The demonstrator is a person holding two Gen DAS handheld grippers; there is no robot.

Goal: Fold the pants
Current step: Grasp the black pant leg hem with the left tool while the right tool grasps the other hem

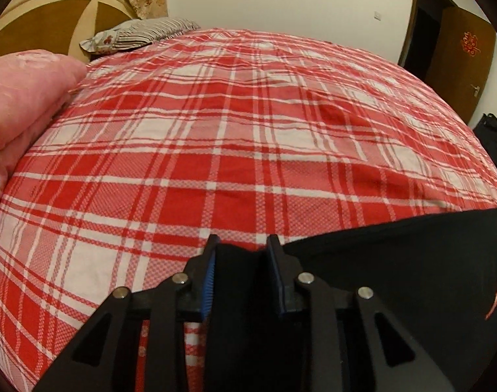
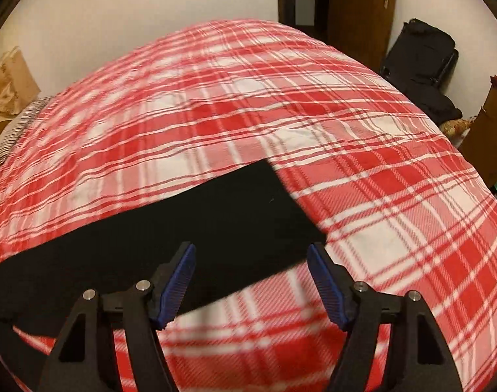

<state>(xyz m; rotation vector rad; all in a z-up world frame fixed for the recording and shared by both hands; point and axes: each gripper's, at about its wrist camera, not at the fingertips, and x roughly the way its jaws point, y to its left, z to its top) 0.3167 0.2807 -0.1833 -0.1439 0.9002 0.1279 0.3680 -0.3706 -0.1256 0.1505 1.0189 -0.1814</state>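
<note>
Black pants (image 1: pixel 395 261) lie on the red and white plaid bed sheet (image 1: pixel 215 130). A bunched fold of them fills the gap between the blue pads of my left gripper (image 1: pixel 242 241), which is shut on the cloth; the rest stretches away to the right. From the right wrist, the pants (image 2: pixel 215 212) are a long flat black strip running from lower left to a squared end near the middle. My right gripper (image 2: pixel 251 248) hovers over that strip near its end, jaws open and wide apart, with nothing pressed between its pads.
A pink quilt (image 1: pixel 19 104) is piled at the bed's left edge, with a striped pillow (image 1: pixel 143 32) by the headboard (image 1: pixel 52 9). A brown door (image 1: pixel 460 52), a black bag (image 2: pixel 421 55) and a cardboard box (image 2: pixel 490 130) stand beyond the bed's far right side.
</note>
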